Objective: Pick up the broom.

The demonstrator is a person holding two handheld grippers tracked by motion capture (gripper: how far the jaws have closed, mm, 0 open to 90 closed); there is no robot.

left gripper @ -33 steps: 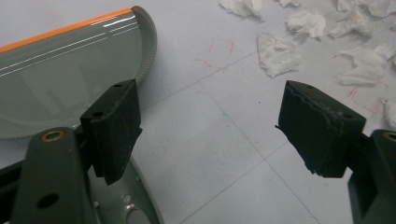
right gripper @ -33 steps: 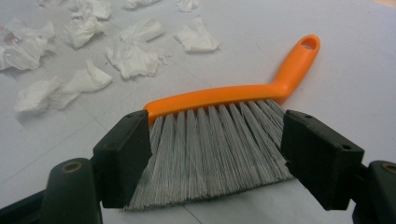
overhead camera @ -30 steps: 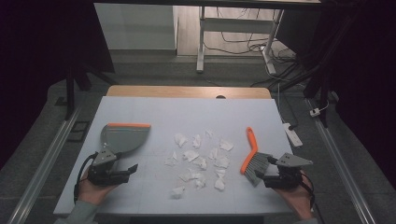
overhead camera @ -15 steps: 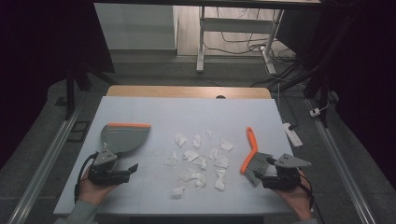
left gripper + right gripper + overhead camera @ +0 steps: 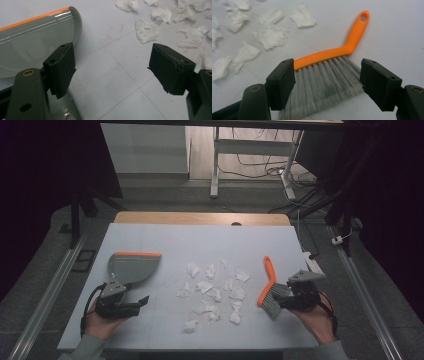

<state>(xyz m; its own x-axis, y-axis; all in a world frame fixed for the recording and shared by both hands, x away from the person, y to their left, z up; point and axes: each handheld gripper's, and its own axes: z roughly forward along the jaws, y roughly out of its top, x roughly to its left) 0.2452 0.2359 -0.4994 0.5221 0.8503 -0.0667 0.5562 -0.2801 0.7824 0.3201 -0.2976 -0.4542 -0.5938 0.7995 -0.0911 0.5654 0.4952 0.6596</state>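
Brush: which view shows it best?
Right gripper view: the brush is close, with orange handle and grey bristles clear between the open right claw. High view shows it small but whole, right of the paper scraps.

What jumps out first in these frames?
The orange-handled brush lying on the right side of the white table, its grey bristles between the open jaws of the right gripper, which have just been closing a little. Next, the scatter of crumpled white paper scraps in the table's middle. Then the grey dustpan with its orange edge at left, just ahead of the open left gripper.
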